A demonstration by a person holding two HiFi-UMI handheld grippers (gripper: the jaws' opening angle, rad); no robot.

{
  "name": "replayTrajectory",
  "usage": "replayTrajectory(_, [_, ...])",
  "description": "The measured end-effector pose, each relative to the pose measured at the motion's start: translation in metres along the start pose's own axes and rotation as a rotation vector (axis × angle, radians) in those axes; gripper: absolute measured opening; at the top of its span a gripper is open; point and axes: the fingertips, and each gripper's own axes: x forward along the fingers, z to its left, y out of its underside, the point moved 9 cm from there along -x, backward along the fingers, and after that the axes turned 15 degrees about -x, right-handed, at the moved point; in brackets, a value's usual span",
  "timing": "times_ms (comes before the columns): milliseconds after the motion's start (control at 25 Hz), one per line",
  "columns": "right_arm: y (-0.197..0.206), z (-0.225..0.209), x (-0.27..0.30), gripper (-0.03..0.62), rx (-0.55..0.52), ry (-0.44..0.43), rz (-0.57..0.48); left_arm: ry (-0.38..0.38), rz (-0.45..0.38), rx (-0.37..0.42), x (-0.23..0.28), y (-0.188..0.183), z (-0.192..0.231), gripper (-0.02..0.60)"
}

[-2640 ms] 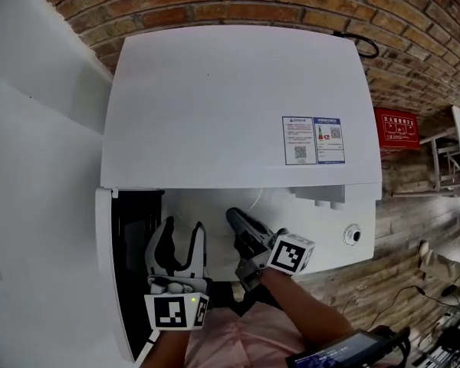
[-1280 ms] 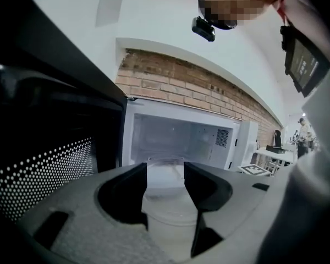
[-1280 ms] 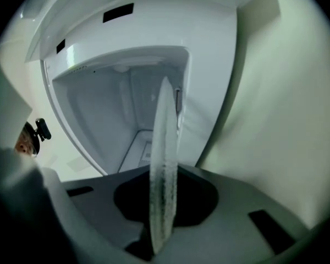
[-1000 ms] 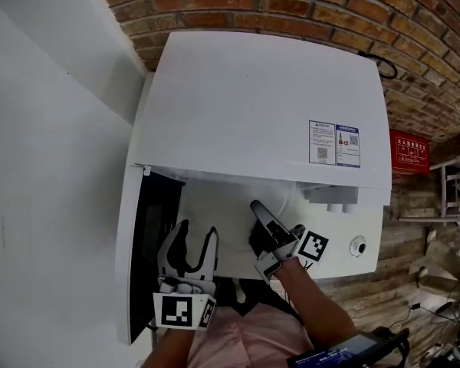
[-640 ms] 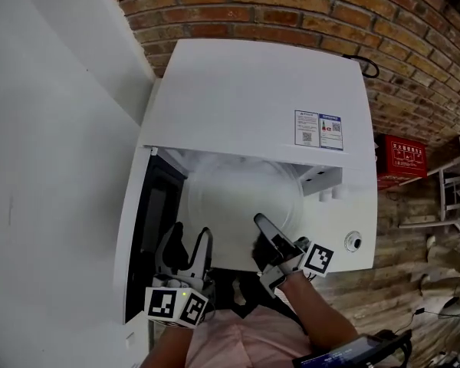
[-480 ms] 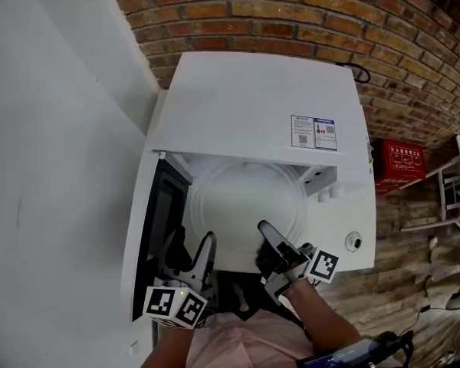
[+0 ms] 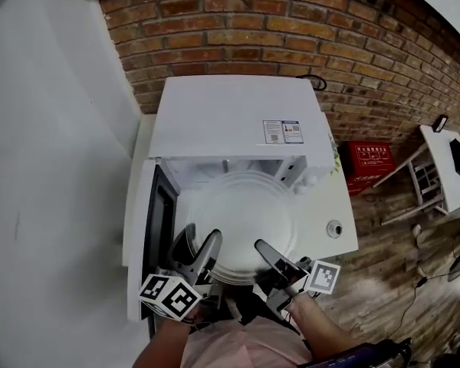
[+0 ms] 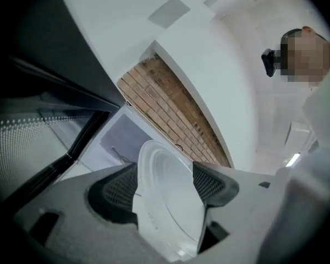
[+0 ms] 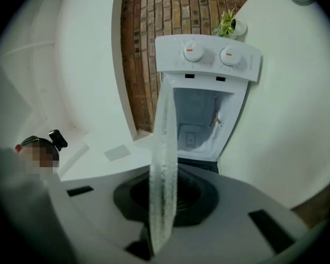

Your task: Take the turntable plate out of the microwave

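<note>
The round glass turntable plate (image 7: pixel 249 217) hangs level in front of the open white microwave (image 7: pixel 230 113), outside its cavity. My right gripper (image 7: pixel 265 253) is shut on the plate's near right rim. In the right gripper view the plate (image 9: pixel 164 142) shows edge-on, pinched between the dark pads of the right gripper (image 9: pixel 164 202). My left gripper (image 7: pixel 201 241) is at the near left rim with its jaws opening. The plate's rim (image 8: pixel 165 202) stands between the spread mesh pads (image 8: pixel 213 183), which do not press on it.
The microwave door (image 7: pixel 138 236) swings open to the left, close beside my left gripper. Its knob panel (image 9: pixel 209 56) is on the right. A white counter (image 7: pixel 333 198) holds the microwave. Brick wall (image 7: pixel 291 29) behind, white wall to the left, red box (image 7: pixel 374 159) on the floor.
The plate has come out of the cavity toward me in the right gripper. The left gripper has rolled and its jaws have spread at the plate's rim.
</note>
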Motion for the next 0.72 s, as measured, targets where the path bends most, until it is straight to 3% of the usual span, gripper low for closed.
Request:
replayTrajectory(160, [0.005,0.013,-0.019,0.029,-0.015,-0.001,-0.027,0.057,0.061,-0.065,-0.003,0.017,-0.005,0.319])
replayTrajectory(360, [0.010,0.017,-0.038,0.029,-0.034,0.007,-0.029,0.082,0.116,-0.033,-0.007,0.029,-0.009,0.149])
replayTrajectory(720, [0.012,0.024,-0.046,0.034,-0.074,0.017,-0.029,0.099,0.127,-0.030,-0.011,0.033,-0.013,0.137])
